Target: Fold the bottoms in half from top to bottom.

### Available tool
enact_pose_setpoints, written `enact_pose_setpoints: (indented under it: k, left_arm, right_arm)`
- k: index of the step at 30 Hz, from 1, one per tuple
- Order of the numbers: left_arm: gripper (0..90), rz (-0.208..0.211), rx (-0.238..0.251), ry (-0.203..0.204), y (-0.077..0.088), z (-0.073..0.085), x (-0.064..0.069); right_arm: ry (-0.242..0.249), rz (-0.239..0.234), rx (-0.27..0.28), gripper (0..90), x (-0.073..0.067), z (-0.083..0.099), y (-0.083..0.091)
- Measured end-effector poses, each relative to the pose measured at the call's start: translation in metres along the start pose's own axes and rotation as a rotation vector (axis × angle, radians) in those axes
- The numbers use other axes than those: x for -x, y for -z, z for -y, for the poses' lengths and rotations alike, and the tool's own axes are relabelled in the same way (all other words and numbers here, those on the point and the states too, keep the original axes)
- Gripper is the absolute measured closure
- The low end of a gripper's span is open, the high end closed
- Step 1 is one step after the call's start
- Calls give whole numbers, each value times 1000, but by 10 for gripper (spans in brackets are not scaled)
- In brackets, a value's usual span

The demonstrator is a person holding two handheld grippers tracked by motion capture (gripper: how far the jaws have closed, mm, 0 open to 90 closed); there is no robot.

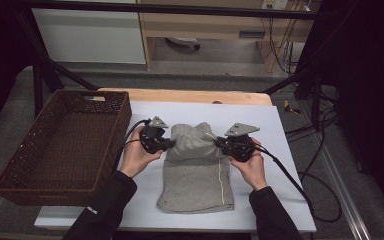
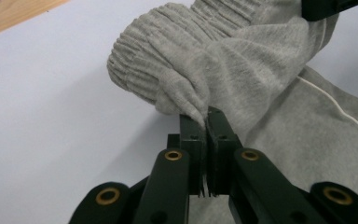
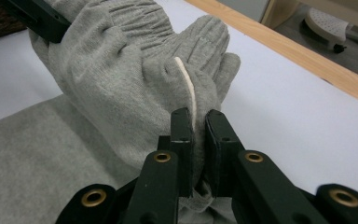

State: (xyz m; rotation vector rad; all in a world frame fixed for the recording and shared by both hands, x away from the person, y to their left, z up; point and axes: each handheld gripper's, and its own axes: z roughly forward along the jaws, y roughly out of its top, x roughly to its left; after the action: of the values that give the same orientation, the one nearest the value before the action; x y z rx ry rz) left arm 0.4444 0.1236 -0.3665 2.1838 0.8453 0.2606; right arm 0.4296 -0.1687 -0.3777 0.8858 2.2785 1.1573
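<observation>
High view: a person is working at a table under a pale blue cloth [image 1: 280, 165], folding a pair of grey knitted shorts with a white side stripe [image 1: 196, 185].
Garment: it is lying mid-table, leg end toward the person, with its ribbed waistband end [image 2: 168, 60] lifted and doubling back over the lower part, which looks like a fold in progress.
Left gripper [image 1: 170, 145]: its jaws are pinching the left edge of the raised fabric tight, seen close in the left gripper view.
Right gripper [image 1: 219, 144]: its jaws are clamping the right edge just at the white stripe [image 3: 186, 88], narrow with cloth between.
Why both edges: holding the two sides level is probably keeping the fold straight.
Brown woven wicker basket [image 1: 10, 170]: it is sitting at the left, just beside the cloth, likely waiting for the folded piece.
</observation>
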Motion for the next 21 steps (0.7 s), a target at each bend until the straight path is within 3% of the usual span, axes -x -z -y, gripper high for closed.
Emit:
enact_pose_setpoints:
  k: [9,17,21]
  left_arm:
    - [870,28,-30,-16,4,17,12]
    - [868,71,-68,32,0,34,18]
    - [868,85,-89,54,-3,43,21]
  right_arm:
    - [9,-47,-9,827,-13,12,10]
    - [-16,-104,-48,821,-23,25,14]
    - [-56,-141,-58,817,-25,31,15]
